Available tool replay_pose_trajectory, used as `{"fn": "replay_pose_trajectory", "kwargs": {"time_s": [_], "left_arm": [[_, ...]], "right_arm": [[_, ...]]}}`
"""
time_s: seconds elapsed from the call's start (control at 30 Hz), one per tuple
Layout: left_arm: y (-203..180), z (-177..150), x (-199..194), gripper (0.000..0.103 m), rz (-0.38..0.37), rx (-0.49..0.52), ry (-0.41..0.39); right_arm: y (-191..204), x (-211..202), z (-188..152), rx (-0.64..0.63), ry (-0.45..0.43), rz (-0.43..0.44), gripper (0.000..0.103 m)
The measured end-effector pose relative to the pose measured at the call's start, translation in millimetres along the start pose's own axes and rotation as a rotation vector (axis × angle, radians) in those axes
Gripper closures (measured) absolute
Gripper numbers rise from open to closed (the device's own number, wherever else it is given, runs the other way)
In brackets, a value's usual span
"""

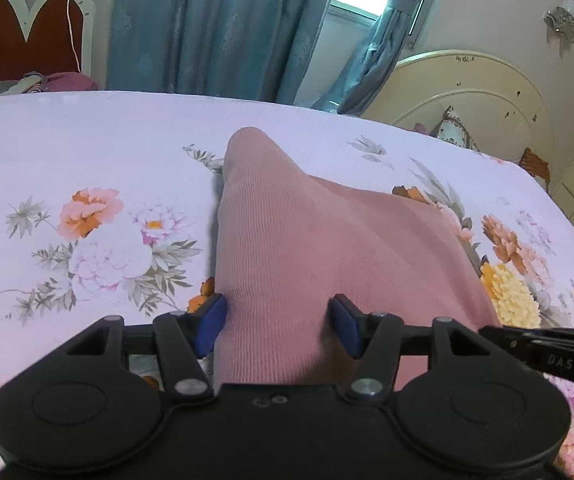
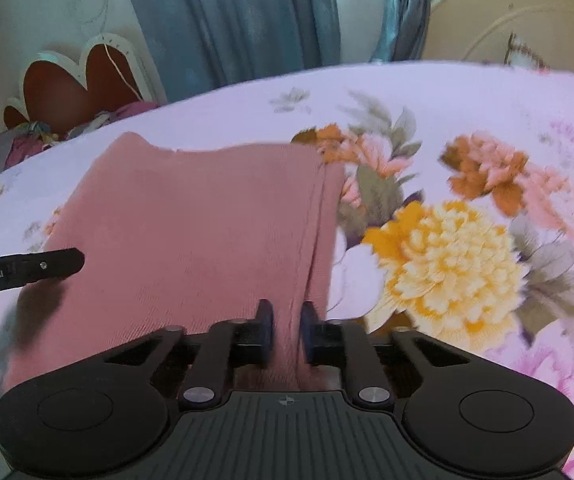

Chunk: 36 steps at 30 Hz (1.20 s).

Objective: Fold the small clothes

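A pink ribbed garment [image 1: 287,232] lies partly lifted over the floral bedsheet [image 1: 87,140]. In the left wrist view its near edge fills the gap between the blue pads [image 1: 211,320] of my left gripper [image 1: 279,320]. The jaws stand fairly wide and are shut on a thick bunch of the cloth. In the right wrist view the garment [image 2: 191,220] spreads out to the left. My right gripper [image 2: 287,324] is shut on its right-hand folded edge, with a narrow strip of cloth between the pads. Each gripper's black finger shows at the edge of the other view, the right gripper [image 1: 547,348] and the left gripper [image 2: 47,264].
The bed carries a white sheet [image 2: 467,92] with large printed flowers. A cream rounded headboard [image 1: 467,88] stands at the far right and blue curtains [image 1: 215,28] hang behind. A red and white headboard [image 1: 27,28] with piled bedding is at the far left.
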<state>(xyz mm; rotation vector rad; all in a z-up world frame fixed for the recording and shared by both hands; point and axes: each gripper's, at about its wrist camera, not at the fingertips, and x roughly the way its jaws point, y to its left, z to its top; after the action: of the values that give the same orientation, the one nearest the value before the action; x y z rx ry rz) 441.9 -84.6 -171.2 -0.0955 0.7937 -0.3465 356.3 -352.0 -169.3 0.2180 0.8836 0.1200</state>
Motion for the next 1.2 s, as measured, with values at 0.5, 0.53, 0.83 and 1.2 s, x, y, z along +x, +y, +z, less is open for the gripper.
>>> {"fn": "replay_pose_trajectory", "kwargs": {"time_s": [0.5,0.53,0.83,1.2], "left_arm": [[-5.1,29.7,0.3,0.038,0.015,0.037,-0.029],[-3.3,33.8,2.4,0.038,0.021,0.032,-0.033],[14.6,62.5,29.2,0.038,0.022,-0.009,-0.054],[20.2,57.7,56.3,0.043,-0.01,-0.044,-0.031]], "right_arm": [[-5.0,3.1,43.5,0.042,-0.043,0.039,0.087],[-7.2,6.9,47.6,0.053,-0.045,0.041,0.086],[-14.2,47.6,70.1,0.091,-0.032,0.047,0.055],[1.5,55.7,72.8,-0.015,-0.087,-0.025,0.068]]}}
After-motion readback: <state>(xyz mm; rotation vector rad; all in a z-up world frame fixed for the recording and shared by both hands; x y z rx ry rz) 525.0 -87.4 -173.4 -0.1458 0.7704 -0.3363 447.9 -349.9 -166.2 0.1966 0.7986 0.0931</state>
